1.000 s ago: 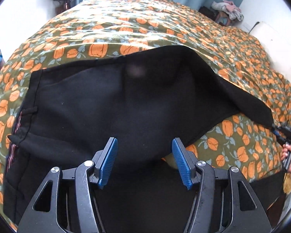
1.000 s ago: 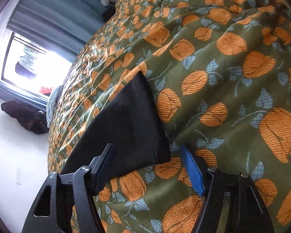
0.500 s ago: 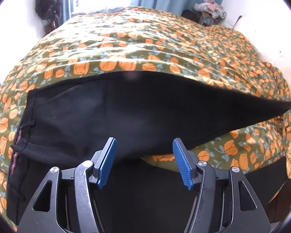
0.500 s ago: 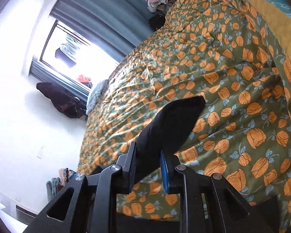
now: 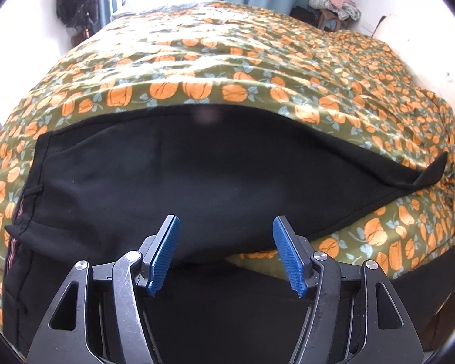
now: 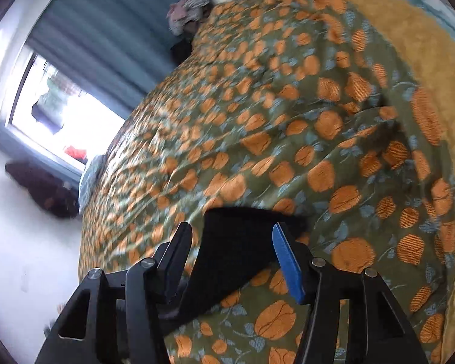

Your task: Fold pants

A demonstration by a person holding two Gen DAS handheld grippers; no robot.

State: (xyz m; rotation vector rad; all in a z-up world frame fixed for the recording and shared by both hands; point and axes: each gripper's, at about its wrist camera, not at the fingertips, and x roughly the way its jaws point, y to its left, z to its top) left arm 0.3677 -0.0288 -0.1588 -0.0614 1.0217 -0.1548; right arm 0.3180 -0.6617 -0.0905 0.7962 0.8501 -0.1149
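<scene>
My left fingers point(image 5: 173, 253) stand spread wide, gripping nothing, poised just above the near edge of the black pants point(image 5: 179, 188), which lie lengthwise across the near side of the bed point(image 5: 257, 60) on its orange-flowered cover. My right fingers point(image 6: 288, 261) are parted too; the leg cuff point(image 6: 242, 242) sits between them, loose, not pinched, the view smeared by motion. Seen from the left wrist, the waistband point(image 5: 24, 200) is at the pants' left end, and the cuff end tapers right with its tip curled up. Judgement: the leg looks laid over its mate lengthwise, a first fold, not yet tidy. To do it well: flatten the curled tip, square the edges, then pinch both layers at the cuff and carry it toward the waistband. Risk: a single-layer pinch drags the top leg askew.
</scene>
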